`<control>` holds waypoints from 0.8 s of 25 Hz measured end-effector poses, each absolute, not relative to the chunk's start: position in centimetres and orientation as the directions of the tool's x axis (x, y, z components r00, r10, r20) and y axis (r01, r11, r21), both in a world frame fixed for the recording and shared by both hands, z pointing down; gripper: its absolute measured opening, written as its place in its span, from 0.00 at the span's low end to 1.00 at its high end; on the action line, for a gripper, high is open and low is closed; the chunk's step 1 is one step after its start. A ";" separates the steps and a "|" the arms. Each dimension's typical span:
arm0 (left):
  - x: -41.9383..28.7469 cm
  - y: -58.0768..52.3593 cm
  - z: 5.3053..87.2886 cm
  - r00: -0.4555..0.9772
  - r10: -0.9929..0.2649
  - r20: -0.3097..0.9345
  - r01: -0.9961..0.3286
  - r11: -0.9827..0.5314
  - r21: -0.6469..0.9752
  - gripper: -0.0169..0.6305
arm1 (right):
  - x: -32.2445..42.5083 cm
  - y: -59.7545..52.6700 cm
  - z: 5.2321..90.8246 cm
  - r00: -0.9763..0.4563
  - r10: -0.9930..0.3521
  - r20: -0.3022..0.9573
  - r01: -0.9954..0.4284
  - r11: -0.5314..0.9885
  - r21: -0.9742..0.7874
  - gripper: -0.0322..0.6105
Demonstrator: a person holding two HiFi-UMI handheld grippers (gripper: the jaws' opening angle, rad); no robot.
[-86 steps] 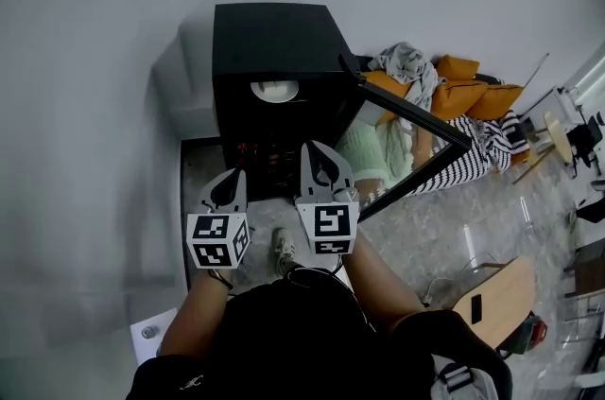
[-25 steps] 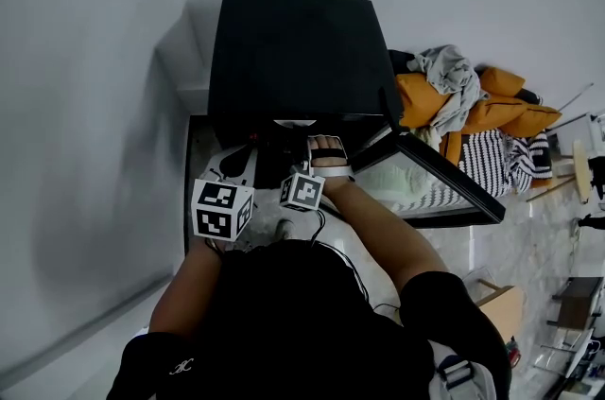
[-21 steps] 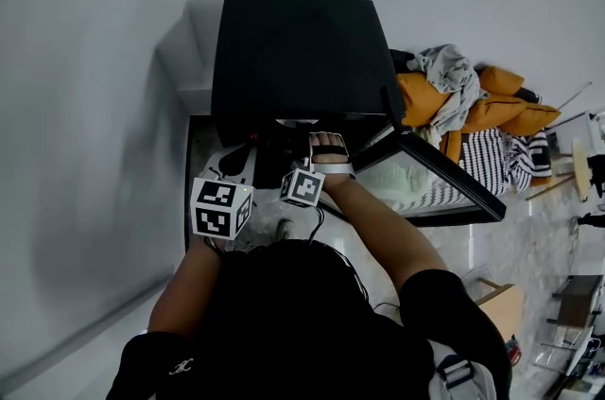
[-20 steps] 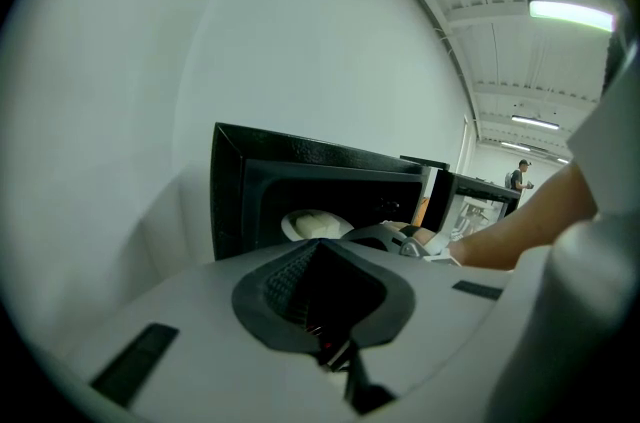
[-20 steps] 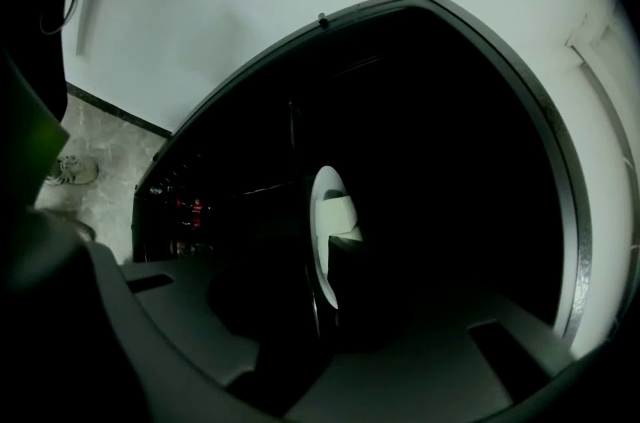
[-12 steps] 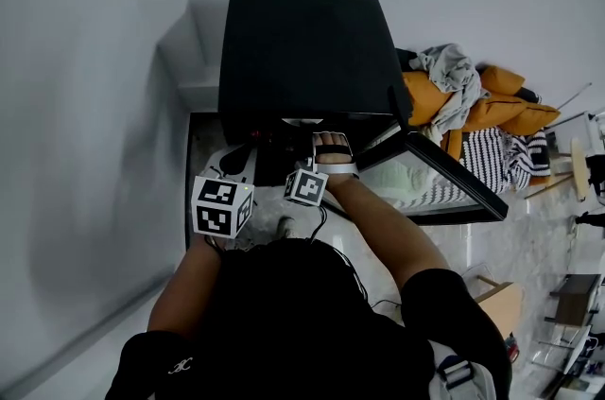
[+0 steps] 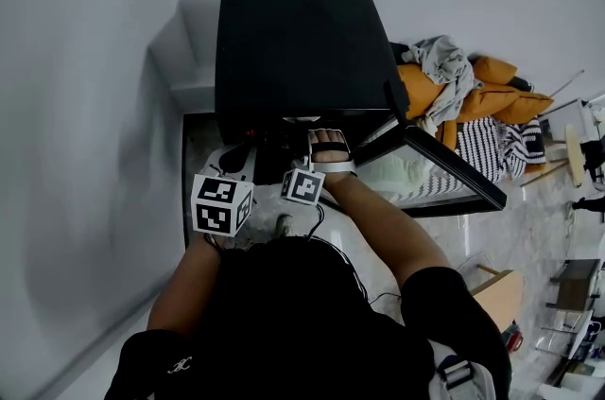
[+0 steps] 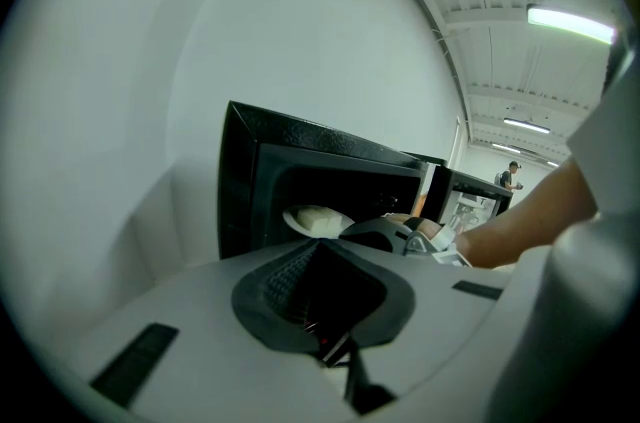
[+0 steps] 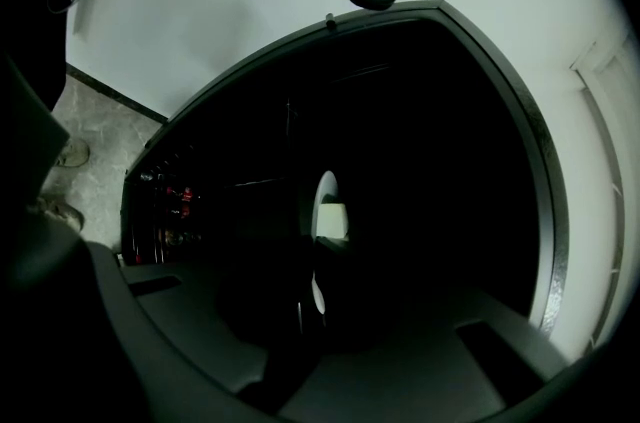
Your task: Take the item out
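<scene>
Right gripper: your jaws are closing on the near rim of the plate inside the black oven | left gripper: jaws together, nothing held, outside | handling: likely rigid, slick, breakable; white block rides loose, so bite deep on the rim and keep it level

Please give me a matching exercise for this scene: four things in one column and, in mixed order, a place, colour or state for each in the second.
1. oven door
2. plate
3. cushions
4. left hand-held gripper

A. orange
B. outside the black oven, in front of its opening
C. swung open
D. inside the oven

Pairs: 1-C, 2-D, 3-A, 4-B.
</scene>
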State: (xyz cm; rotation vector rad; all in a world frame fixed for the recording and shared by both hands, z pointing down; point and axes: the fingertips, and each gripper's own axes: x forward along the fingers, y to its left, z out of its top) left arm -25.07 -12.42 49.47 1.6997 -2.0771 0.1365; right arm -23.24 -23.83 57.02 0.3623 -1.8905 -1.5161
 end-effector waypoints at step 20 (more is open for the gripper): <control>-24.5 -13.0 50.1 -0.043 -0.918 0.394 -0.966 0.139 0.218 0.04 | -20.8 -21.4 55.9 -0.711 -0.628 0.315 0.206 0.243 0.948 0.07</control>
